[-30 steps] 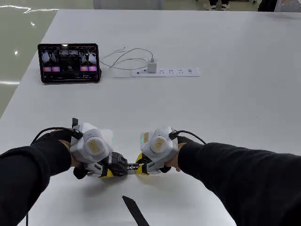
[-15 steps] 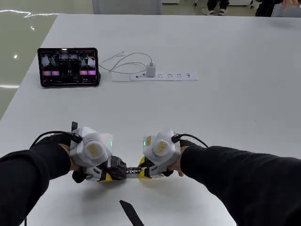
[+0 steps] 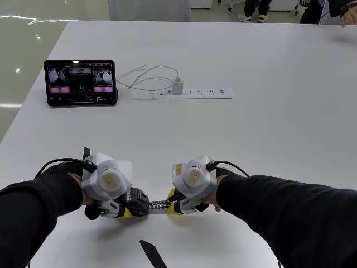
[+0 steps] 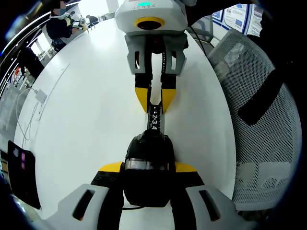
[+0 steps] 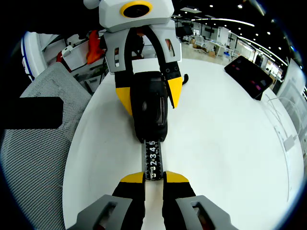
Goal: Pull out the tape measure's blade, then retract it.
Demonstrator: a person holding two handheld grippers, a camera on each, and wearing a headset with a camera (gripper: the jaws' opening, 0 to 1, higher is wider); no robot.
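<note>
One tape measure [image 5: 149, 108], clamped in left hand-held gripper [image 4: 147, 167], blade [image 5: 152, 160] pinched by right hand-held gripper [image 5: 153, 178]

tape measure case [image 5: 150, 105] black, blade [image 4: 154, 120] white w/ black numerals. left tongs [image 4: 147, 166] and right tongs [image 5: 153, 178] yellow-tipped. table [image 3: 251, 128] white.

The work surface is a white table [image 3: 268, 111] with a plain, glossy top. A tablet [image 3: 81, 82] is propped at the far left with its screen lit. Just to its right a white power strip [image 3: 195, 93] is laid flat. A charger [image 3: 177, 86] is plugged into it, and a thin white cable [image 3: 146, 74] is looped beside it.
</note>
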